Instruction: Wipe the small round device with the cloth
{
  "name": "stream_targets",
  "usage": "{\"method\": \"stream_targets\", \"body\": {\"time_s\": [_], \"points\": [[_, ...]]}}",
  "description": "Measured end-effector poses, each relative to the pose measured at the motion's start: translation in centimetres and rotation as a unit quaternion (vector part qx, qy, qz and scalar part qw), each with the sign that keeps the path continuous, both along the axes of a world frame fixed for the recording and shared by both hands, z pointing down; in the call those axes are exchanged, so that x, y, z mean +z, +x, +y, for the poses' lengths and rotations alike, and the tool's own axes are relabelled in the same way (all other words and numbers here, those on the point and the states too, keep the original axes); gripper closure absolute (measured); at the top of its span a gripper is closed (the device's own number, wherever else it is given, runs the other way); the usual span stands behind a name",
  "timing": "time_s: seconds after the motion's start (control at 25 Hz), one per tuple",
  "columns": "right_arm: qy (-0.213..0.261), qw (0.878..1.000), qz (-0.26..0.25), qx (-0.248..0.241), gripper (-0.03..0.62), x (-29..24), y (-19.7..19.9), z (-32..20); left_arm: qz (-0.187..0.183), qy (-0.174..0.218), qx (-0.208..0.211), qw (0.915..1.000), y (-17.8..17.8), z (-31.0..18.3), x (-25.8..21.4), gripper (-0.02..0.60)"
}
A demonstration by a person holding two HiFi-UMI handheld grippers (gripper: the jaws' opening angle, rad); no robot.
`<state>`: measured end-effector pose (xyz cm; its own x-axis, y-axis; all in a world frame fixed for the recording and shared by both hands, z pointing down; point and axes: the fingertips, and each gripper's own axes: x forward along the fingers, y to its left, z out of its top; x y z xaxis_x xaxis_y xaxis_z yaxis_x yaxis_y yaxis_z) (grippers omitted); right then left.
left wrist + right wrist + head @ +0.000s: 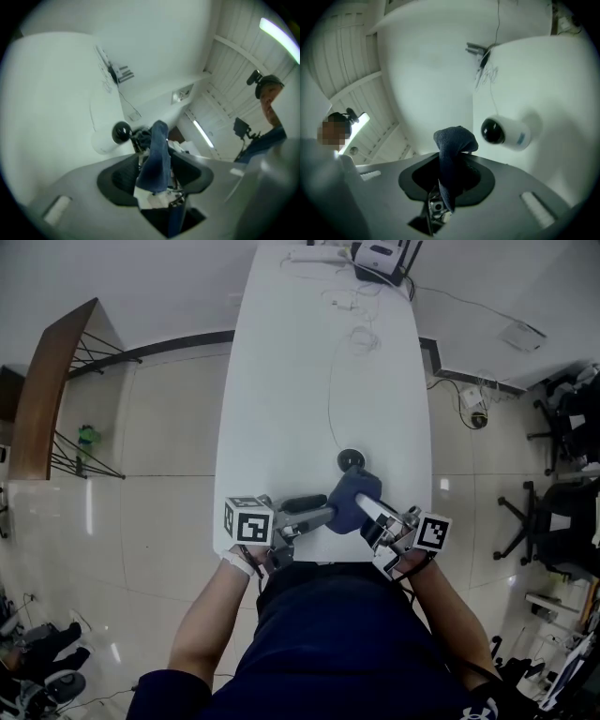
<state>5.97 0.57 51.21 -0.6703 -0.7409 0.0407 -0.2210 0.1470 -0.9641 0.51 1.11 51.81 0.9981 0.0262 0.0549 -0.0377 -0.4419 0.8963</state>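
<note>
So far no wiping is showing: the small round device (352, 460) is sitting on the white table (281, 381) near the person's end, its thin cable (330, 399) trailing away up the tabletop. The blue cloth (353, 498) is hanging in the air just in front of it, not touching it. Both grippers are meeting at the cloth. The right gripper (375, 519) is pinching it — its jaws are standing fairly close together with a bunched fold poking out beyond them, and the device is lying just past that fold, to the right in that gripper's own view. The left gripper (322, 512) is standing noticeably wider, with a strip of the cloth running up between its jaws. The picture there is blurred, but the pads seem to be standing clear of the cloth rather than pressing on it, so I am reading the right one as doing the holding. What is remaining, then, is the whole job: bringing the cloth onto the device and rubbing over its white body and dark front. As for writing, little is offering itself — a small blue mark (521, 138) on the device's white side is too smeared to read. A white tag (150, 197) at the cloth's lower end is showing no legible print, and the cubes (248, 521) on the grippers are carrying only black-and-white square patterns.
</note>
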Motion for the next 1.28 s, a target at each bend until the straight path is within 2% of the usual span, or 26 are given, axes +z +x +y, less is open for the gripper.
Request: {"method": "stream_targets", "body": {"time_s": [0.04, 0.08, 0.16, 0.2, 0.28, 0.36, 0.4, 0.48, 0.6, 0.68, 0.76, 0.88, 1.08, 1.28], "points": [[-0.006, 0.999, 0.034, 0.04, 0.514, 0.3, 1.9, -0.8, -0.02, 0.015, -0.036, 0.999, -0.5, -1.6, 0.4, 0.357], [-0.008, 0.993, 0.088, 0.073, 0.514, 0.5, 3.8, -1.4, -0.048, 0.039, -0.066, 0.9959, -0.9, -3.0, 0.7, 0.365], [-0.004, 0.968, 0.223, 0.112, 0.514, 0.7, 7.1, -2.4, -0.116, 0.107, -0.095, 0.9829, -1.0, -5.4, 1.3, 0.437], [-0.005, 0.951, 0.283, 0.122, 0.514, 0.7, 8.4, -2.8, -0.147, 0.14, -0.093, 0.9748, -0.5, -6.2, 1.4, 0.46], [-0.01, 0.92, 0.372, 0.121, 0.514, 1.1, 9.6, -3.7, -0.188, 0.187, -0.069, 0.9616, 1.2, -7.0, 1.6, 0.481], [-0.007, 0.898, 0.428, 0.101, 0.514, 1.1, 8.8, -4.9, -0.208, 0.207, -0.039, 0.9552, 3.3, -7.2, 2.1, 0.497], [0.003, 0.893, 0.442, 0.088, 0.514, 0.8, 7.8, -5.7, -0.208, 0.205, -0.029, 0.9559, 4.1, -7.3, 2.3, 0.497], [0.033, 0.889, 0.452, 0.06, 0.514, -0.2, 5.0, -6.9, -0.198, 0.183, -0.028, 0.9627, 4.7, -7.7, 2.5, 0.497], [0.054, 0.888, 0.457, 0.015, 0.514, -0.6, 1.1, -7.2, -0.18, 0.145, -0.076, 0.97, 2.5, -9.5, 2.2, 0.497], [0.043, 0.889, 0.455, -0.011, 0.514, 0.6, -0.5, -6.6, -0.183, 0.119, -0.114, 0.9694, 0.1, -10.6, 2.7, 0.508], [0.032, 0.89, 0.455, -0.024, 0.514, 1.9, -1.2, -5.9, -0.201, 0.105, -0.126, 0.9657, -1.5, -10.8, 4.0, 0.511], [0.026, 0.894, 0.448, -0.019, 0.514, 2.7, -1.0, -4.8, -0.218, 0.104, -0.119, 0.9631, -2.0, -9.9, 5.0, 0.511], [-0.017, 0.905, 0.425, 0.0, 0.514, 4.6, 1.3, -2.0, -0.204, 0.127, -0.102, 0.9654, 0.1, -8.4, 4.3, 0.513], [-0.086, 0.91, 0.399, 0.07, 0.514, 6.0, 6.0, -1.1, -0.2, 0.173, -0.07, 0.9619, 2.5, -9.3, 3.4, 0.512]]}}
